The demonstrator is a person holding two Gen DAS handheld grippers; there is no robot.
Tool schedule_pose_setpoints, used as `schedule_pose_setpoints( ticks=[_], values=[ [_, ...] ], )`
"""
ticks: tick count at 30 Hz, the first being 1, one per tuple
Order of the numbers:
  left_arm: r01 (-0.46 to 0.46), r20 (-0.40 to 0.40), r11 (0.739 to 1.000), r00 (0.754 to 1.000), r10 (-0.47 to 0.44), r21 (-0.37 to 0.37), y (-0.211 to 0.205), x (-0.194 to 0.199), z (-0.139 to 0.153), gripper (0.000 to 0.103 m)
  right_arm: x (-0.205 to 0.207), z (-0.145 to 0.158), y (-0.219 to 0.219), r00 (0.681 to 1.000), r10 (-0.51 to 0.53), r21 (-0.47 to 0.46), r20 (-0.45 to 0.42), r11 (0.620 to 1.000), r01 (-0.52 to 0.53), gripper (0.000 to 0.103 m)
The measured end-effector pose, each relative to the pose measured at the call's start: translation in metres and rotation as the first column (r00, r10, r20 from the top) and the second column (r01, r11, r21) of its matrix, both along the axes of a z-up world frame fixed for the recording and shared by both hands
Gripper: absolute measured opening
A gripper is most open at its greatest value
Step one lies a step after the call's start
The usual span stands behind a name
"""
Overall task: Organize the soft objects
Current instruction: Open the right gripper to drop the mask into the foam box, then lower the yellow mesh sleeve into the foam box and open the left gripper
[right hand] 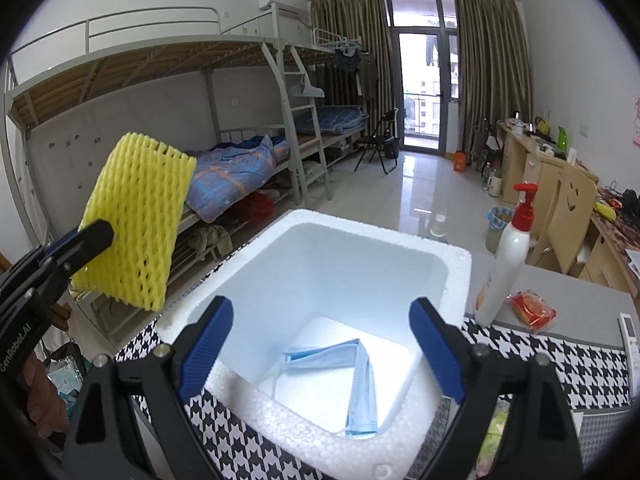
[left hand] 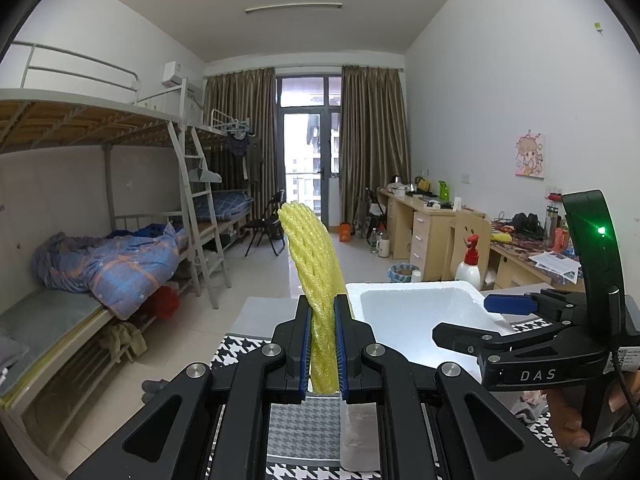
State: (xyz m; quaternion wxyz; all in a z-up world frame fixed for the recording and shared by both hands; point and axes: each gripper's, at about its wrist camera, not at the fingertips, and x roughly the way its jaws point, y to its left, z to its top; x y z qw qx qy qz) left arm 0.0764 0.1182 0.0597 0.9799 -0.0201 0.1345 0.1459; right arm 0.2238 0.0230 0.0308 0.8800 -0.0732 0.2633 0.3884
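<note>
A yellow foam net sleeve point(left hand: 316, 280) stands upright at the centre of the left wrist view, pinched flat between the blue pads of the left gripper point(left hand: 323, 344), which is closed tight on its lower end. In the right wrist view the same sleeve point(right hand: 136, 220) fills the left of the frame, held in the air to the left of a white foam box point(right hand: 456, 276) and above the box's rim level. The box sits on a black-and-white houndstooth cloth point(right hand: 560, 364) in the lower half of that frame. On the box floor lies a blue face mask point(right hand: 352, 376), folded and crumpled, with nothing gripping it. The right gripper point(right hand: 324, 344) hangs over the open box with its jaws spread wide and nothing between them; in the left wrist view it point(left hand: 472, 320) shows at the right edge, a hand point(left hand: 568, 416) below it. Just right of the box stand a white pump bottle point(right hand: 508, 256) with a red top and, beside its base, a red wrapped packet point(right hand: 532, 310). Bunk beds point(right hand: 160, 92) line the wall at upper left, and a desk point(right hand: 532, 160) runs along the right.
</note>
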Motion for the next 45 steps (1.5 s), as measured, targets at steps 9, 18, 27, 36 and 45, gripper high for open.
schedule_pose_setpoints(
  ticks=[9,18,27,36,45],
  values=[
    [0.028,0.010,1.000,1.000,-0.028,0.007,-0.001,0.000,0.003,0.011,-0.003,0.006,-0.020,1.000,-0.026,0.037,0.011,0.999,0.026,0.092],
    [0.068,0.006,0.997,0.998,-0.068,0.021,-0.008,-0.001,0.007,0.011,-0.004,0.009,-0.042,0.998,-0.055,0.065,0.022,0.996,0.054,0.092],
    [0.127,-0.012,0.991,0.992,-0.127,0.028,-0.016,0.010,0.009,0.011,-0.004,0.011,-0.064,0.996,-0.089,0.094,0.023,0.992,0.086,0.092],
    [0.167,-0.043,0.986,0.985,-0.167,0.016,-0.024,0.018,0.008,0.011,-0.008,0.012,-0.078,0.992,-0.119,0.107,0.030,0.988,0.115,0.093],
    [0.199,-0.078,0.980,0.977,-0.198,0.012,-0.033,0.033,0.008,0.011,-0.012,0.012,-0.098,0.986,-0.162,0.118,0.040,0.981,0.156,0.093]
  ],
)
